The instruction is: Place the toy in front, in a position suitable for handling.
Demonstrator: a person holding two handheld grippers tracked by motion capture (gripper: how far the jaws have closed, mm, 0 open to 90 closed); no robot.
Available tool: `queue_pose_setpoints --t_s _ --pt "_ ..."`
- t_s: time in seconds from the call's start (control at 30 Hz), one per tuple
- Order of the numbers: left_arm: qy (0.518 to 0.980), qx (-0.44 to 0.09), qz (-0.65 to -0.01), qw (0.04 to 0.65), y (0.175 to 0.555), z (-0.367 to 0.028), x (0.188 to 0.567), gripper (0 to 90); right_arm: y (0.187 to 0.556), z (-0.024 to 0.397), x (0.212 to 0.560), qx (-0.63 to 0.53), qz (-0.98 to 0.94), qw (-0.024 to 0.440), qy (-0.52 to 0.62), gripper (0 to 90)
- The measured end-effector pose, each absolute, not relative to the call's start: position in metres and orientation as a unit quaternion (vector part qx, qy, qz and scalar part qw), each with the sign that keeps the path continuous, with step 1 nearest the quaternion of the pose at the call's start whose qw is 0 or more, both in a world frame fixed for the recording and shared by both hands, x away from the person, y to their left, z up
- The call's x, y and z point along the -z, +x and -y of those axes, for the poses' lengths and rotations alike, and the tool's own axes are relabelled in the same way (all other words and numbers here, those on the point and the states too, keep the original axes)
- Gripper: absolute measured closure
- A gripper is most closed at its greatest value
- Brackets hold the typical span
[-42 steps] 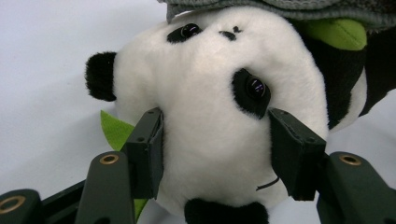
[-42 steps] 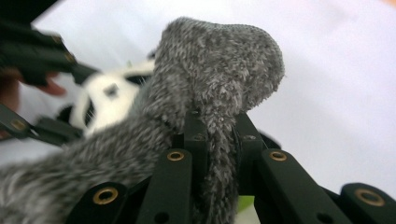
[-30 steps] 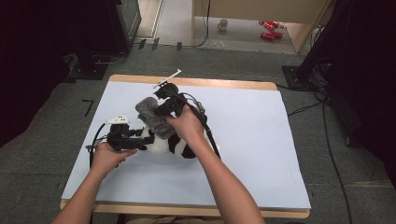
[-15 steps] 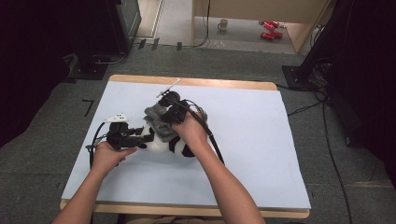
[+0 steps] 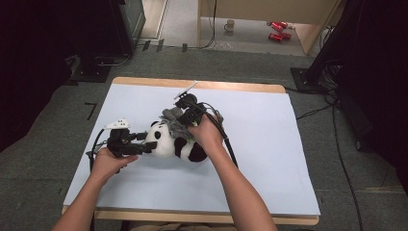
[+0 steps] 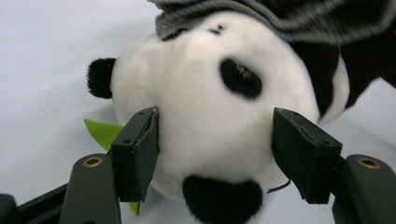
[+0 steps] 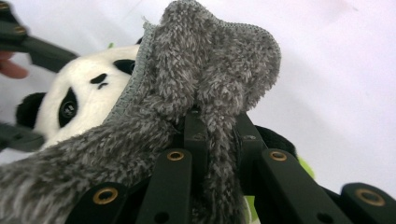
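A black-and-white panda plush [image 5: 168,144] lies on its side on the pale blue mat [image 5: 269,144]. In the left gripper view its head [image 6: 210,93] sits between the jaws of my left gripper [image 6: 215,140]. Those jaws have just been opening, and the pads rest at the head's sides without squeezing it. My right gripper [image 7: 219,126] is shut on a fuzzy grey knitted cloth [image 7: 210,60]. It holds the cloth low over the panda's head [image 7: 88,102]. From above, the grey cloth [image 5: 171,115] bunches between the right gripper [image 5: 180,118] and the plush. The left gripper [image 5: 149,143] reaches in from the left.
A green felt leaf [image 6: 100,133] pokes out from under the panda's head. The mat covers a wooden table [image 5: 231,86] with bare mat to the right and front. Cables trail from both grippers. A cup and red cans sit on the floor beyond.
The right hand has come down and toward the panda's head with the grey cloth in its grip. The left gripper stayed in place and its jaws have widened around the head.
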State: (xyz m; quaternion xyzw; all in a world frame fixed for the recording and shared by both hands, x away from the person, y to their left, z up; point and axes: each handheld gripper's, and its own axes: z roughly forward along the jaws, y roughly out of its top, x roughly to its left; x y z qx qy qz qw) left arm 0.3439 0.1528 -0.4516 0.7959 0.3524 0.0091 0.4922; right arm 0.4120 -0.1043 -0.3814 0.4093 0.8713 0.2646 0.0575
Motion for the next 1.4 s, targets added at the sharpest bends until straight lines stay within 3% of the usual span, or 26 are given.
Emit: queue_pose_setpoints --t_s 0.3,0.57,0.83,1.17,1.27,1.4 --pt "0.807 -0.027 -0.342 0.481 0.342 -0.144 0.459 26.4 0.421 0.108 0.382 -0.272 -0.861 0.063 0.426 80.5" --pt "0.806 -0.064 -0.363 0.464 0.342 -0.137 0.454 51.8 0.416 0.108 0.356 -0.321 -0.842 0.067 0.428 80.6" --pt "0.791 -0.065 -0.382 0.474 0.347 -0.136 0.452 56.6 0.398 0.086 0.325 -0.368 -0.84 0.064 0.394 80.6" --pt "0.786 -0.06 -0.393 0.474 0.349 -0.135 0.45 57.9 0.388 0.055 0.37 -0.338 -0.858 0.035 0.385 80.5" --pt "0.788 -0.063 -0.389 0.473 0.349 -0.135 0.451 58.4 0.383 0.055 0.374 -0.325 -0.872 0.067 0.361 80.6" --pt "0.795 -0.067 -0.38 0.467 0.348 -0.135 0.45 58.6 0.38 0.06 0.374 -0.318 -0.877 0.073 0.354 80.8"
